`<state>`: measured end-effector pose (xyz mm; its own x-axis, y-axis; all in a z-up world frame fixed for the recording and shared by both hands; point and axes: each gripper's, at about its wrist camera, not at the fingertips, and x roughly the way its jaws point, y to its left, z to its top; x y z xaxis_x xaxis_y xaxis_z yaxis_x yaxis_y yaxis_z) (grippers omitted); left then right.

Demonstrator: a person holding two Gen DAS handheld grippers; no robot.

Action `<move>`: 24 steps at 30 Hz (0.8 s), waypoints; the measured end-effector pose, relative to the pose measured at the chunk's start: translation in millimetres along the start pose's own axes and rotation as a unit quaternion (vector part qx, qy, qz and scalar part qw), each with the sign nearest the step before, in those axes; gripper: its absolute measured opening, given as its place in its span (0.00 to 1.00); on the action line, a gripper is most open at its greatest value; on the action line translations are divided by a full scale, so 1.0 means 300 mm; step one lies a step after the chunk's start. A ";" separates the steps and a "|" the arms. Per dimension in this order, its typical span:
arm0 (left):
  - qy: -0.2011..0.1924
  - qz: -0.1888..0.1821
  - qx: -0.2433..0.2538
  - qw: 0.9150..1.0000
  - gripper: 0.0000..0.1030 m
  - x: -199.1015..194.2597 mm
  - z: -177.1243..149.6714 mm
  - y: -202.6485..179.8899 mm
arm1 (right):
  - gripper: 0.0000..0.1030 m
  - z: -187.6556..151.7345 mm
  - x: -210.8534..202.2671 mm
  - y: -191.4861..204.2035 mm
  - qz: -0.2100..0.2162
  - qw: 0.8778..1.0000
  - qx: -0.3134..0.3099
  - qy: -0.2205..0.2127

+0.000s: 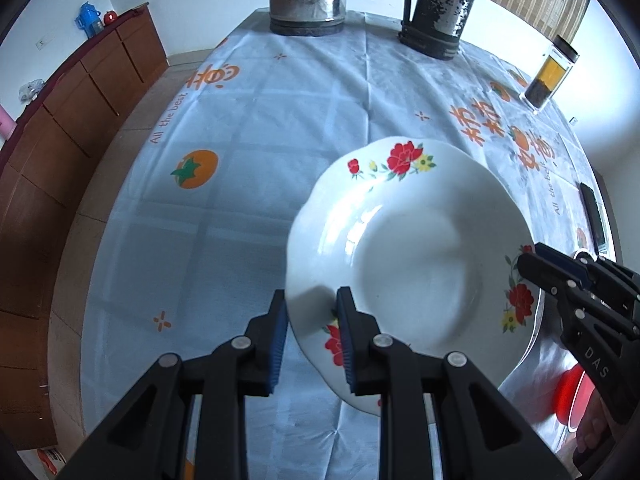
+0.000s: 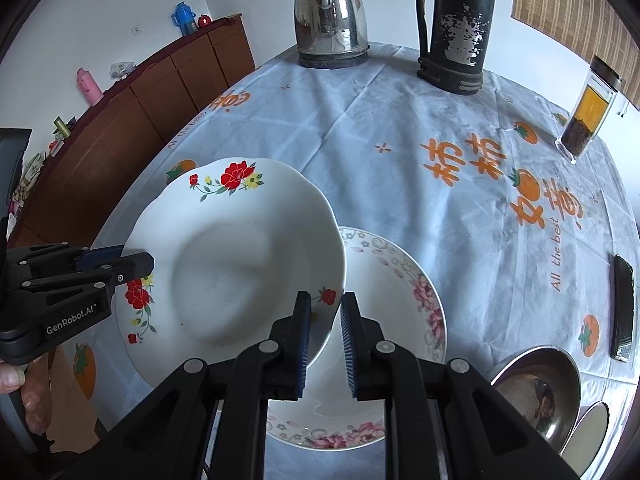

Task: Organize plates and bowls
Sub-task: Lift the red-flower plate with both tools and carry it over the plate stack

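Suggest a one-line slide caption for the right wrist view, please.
Both grippers, right gripper and left gripper, carry the red-flowered plate over a pink-flowered plate.

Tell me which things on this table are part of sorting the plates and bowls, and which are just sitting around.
Part of the job:
red-flower plate, held by both grippers, left and right
pink-flower plate
steel bowl

Just lying about:
kettle
black flask
tea jar
phone
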<state>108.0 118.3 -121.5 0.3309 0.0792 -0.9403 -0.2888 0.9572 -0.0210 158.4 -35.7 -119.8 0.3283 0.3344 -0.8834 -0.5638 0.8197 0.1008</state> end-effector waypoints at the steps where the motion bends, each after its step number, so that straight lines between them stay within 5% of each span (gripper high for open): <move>1: 0.000 0.000 0.002 1.000 0.21 0.001 0.001 -0.006 | 0.16 -0.002 -0.002 -0.005 -0.001 1.000 0.001 0.000; 24: 0.014 -0.014 0.041 0.999 0.21 0.048 0.021 -0.134 | 0.16 -0.054 -0.012 -0.120 -0.021 0.999 0.033 0.010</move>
<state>130.1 82.7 -131.9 0.3129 0.0456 -0.9487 -0.2048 0.9786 -0.0205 165.4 -74.0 -127.5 0.3339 0.2907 -0.8966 -0.4982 0.8620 0.0940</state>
